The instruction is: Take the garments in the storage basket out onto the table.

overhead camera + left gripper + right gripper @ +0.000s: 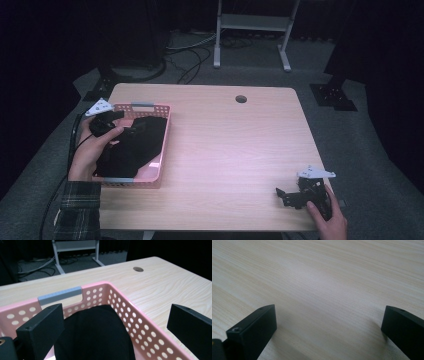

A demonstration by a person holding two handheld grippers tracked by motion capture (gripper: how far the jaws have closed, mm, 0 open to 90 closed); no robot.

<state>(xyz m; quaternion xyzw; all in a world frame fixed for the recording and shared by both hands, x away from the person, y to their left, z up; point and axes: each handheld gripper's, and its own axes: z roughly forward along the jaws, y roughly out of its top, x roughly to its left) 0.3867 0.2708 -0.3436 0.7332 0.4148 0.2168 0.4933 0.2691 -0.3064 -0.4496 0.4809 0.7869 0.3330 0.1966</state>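
Note:
A pink perforated basket (165, 140) sits at the table's left side with a black cloth (132, 145) heaped inside. My left gripper (117, 117) hovers over the basket's near-left corner, held by a hand in a plaid sleeve. In the left gripper view the pink basket (140, 327) and black cloth (95, 335) lie just below the left gripper (115, 322), whose jaws stand wide apart and hold nothing. My right gripper (282, 195) rests low over the table's front right corner. In the right gripper view the right gripper (329, 322) is open over bare wood.
The light wooden table (235, 150) has a round cable hole (241, 99) near its far edge. A grey handle strip (60, 295) marks the basket's far rim. A white metal frame (252, 30) and cables lie on the floor behind the table.

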